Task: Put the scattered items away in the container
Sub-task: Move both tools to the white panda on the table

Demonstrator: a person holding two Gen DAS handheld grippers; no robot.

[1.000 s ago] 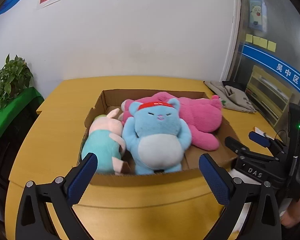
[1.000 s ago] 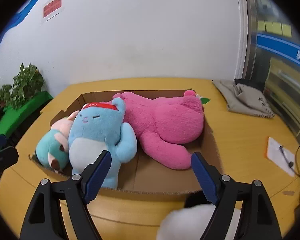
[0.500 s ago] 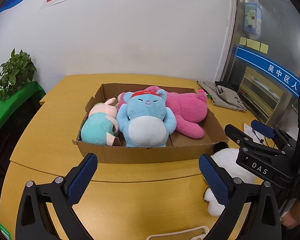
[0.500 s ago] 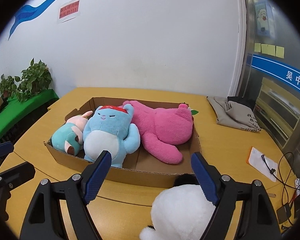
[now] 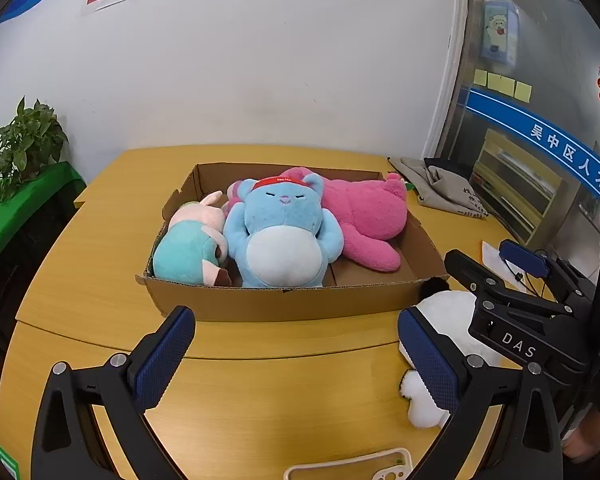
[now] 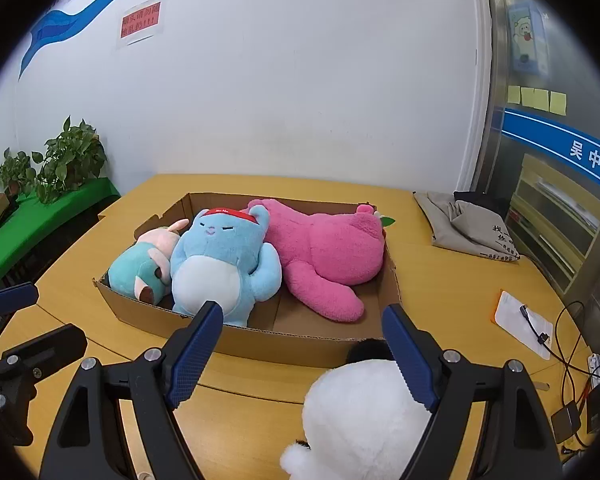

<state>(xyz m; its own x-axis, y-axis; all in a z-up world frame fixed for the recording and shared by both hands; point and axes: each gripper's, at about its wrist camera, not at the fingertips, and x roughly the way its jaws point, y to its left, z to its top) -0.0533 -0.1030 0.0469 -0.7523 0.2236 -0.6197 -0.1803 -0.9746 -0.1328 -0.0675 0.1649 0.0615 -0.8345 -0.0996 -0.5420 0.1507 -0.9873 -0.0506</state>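
Tools point(image 5: 296, 354) point(image 6: 302, 350) wide open, empty.

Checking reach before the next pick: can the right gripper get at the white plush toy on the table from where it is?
Probably yes. The white plush toy lies on the table just outside the cardboard box, right below the right gripper. Its jaws stand open and empty, with nothing between them and the toy.

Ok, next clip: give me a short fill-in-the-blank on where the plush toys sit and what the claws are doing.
1. The cardboard box holds ___ plush toys.
2. The blue plush wears a headband coloured ___.
3. The white plush lies ___ the box, on the table.
4. Both the left claw and the right claw are ___, gripping nothing.

Missing words: three; red; outside; open
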